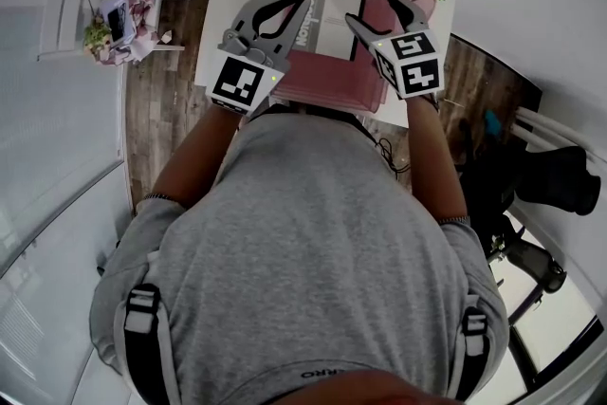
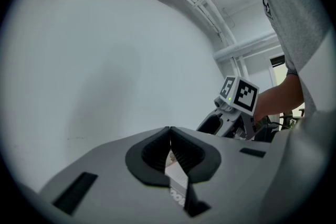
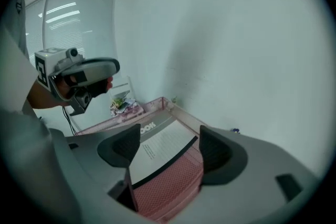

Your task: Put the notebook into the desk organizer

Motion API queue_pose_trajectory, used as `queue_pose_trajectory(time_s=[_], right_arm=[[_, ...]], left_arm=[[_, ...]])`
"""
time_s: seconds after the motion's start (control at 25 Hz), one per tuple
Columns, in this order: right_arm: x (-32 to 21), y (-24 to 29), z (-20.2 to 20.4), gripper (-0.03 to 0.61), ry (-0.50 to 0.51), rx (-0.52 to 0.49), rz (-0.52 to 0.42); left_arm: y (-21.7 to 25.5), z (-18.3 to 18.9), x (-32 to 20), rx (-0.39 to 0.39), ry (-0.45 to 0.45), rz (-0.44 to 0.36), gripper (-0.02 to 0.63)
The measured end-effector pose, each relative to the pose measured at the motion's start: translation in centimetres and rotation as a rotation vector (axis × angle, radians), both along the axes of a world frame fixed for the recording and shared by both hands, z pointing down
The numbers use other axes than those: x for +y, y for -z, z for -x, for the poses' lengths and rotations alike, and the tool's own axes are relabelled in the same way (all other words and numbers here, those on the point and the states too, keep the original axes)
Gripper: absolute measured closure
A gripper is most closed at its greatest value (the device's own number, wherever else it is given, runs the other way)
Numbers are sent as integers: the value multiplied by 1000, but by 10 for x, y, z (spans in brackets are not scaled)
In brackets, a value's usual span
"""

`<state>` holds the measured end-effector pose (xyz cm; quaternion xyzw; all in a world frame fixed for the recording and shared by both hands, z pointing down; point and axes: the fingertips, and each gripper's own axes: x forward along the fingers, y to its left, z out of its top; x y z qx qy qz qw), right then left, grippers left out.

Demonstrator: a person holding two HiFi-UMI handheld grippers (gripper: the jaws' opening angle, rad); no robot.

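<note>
Task state: grey-and-white paper notebook (image 1: 334,14) lay inside the pink mesh desk organizer (image 1: 332,79), toward the white table's (image 1: 213,38) right edge | left gripper (image 2: 169,131) jaws together, empty | right gripper (image 3: 170,147) jaws apart, gripping nothing | I judged placement done and only pulling back left.

walls: plain white wall (image 3: 247,29) | floor: dark wood plank floor (image 1: 166,123) | furniture: white table (image 1: 220,33) against the wall; small white side stand (image 1: 64,14) left; black chair (image 1: 560,180) right | window (image 3: 79,13): horizontal blinds, bright | light: even, soft
</note>
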<state>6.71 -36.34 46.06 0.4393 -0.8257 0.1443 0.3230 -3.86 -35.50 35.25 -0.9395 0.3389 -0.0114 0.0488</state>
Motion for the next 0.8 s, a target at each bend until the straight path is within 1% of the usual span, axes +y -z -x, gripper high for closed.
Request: queue_pose_trajectory(time_s=[0.24,0.4,0.48,0.72,0.8], right_arm=[[9,55,-4,327,0,-143,-195],[20,86,-8,400,-10,-231,-304],[27,97,-9,439,-18,-271,-346],[48,118,-6,499,-29,-346,-441],[54,124,-6,559,-47,-358,-470]], left_arm=[[16,-4,1,32,-11,-27,594],[25,-6,4,43,-21,-32,594],[31,-6,7,49,-27,-39,594],[48,-6,20,65,-60,-58,594],[53,-4,24,71,-69,-64,594]])
